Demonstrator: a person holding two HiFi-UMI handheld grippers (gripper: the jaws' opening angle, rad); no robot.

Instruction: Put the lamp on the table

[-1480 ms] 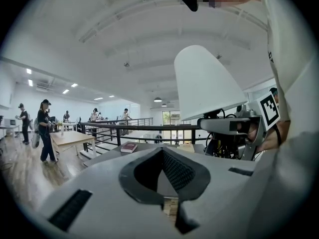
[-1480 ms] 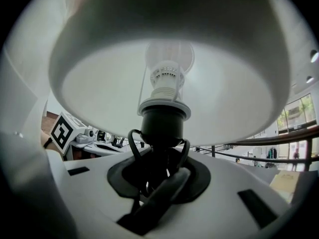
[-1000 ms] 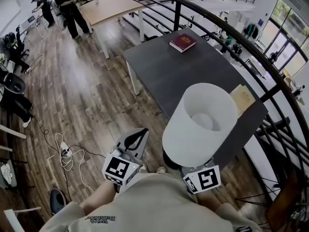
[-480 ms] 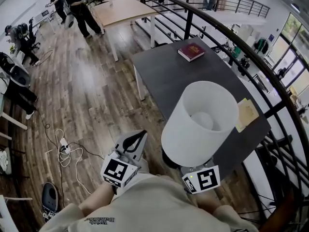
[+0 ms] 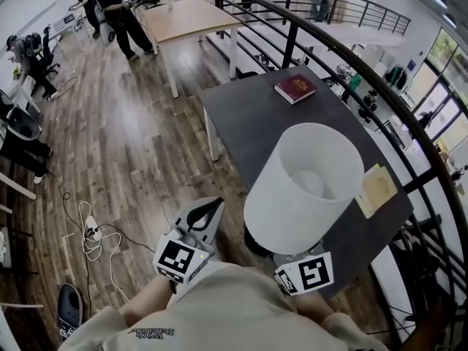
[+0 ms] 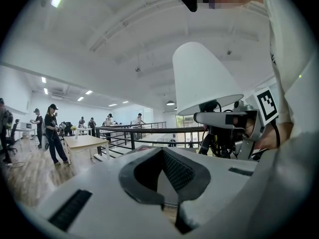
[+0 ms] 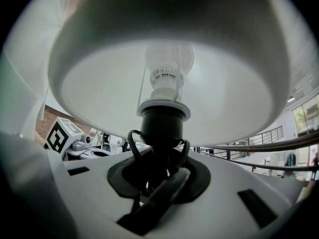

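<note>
Two tables: dark table [image 5: 270,123] centre right, with a red book [image 5: 295,88] and tan paper [image 5: 378,189] on it; wood table [image 5: 186,17] at top.
Room: plank floor [image 5: 124,145], black railing [image 5: 380,86] curving down the right, people [image 5: 121,9] upper left.
Left gripper [image 5: 212,207]: lower centre, jaws together — nothing between them.
Right gripper [image 7: 159,176]: clamped on the lamp's stem, just below the socket.
Lamp [image 5: 303,189]: upright, its white shade over the dark table's near end — lower centre right.

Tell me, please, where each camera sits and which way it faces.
Head view: on the person's head, steeply down onto lamp, table; shirt and forearms show.
Left gripper view: on left gripper, forward along its jaws; own shirt at right.
Right gripper view: on right gripper, up into the lampshade past its jaws.
All share the lamp.
</note>
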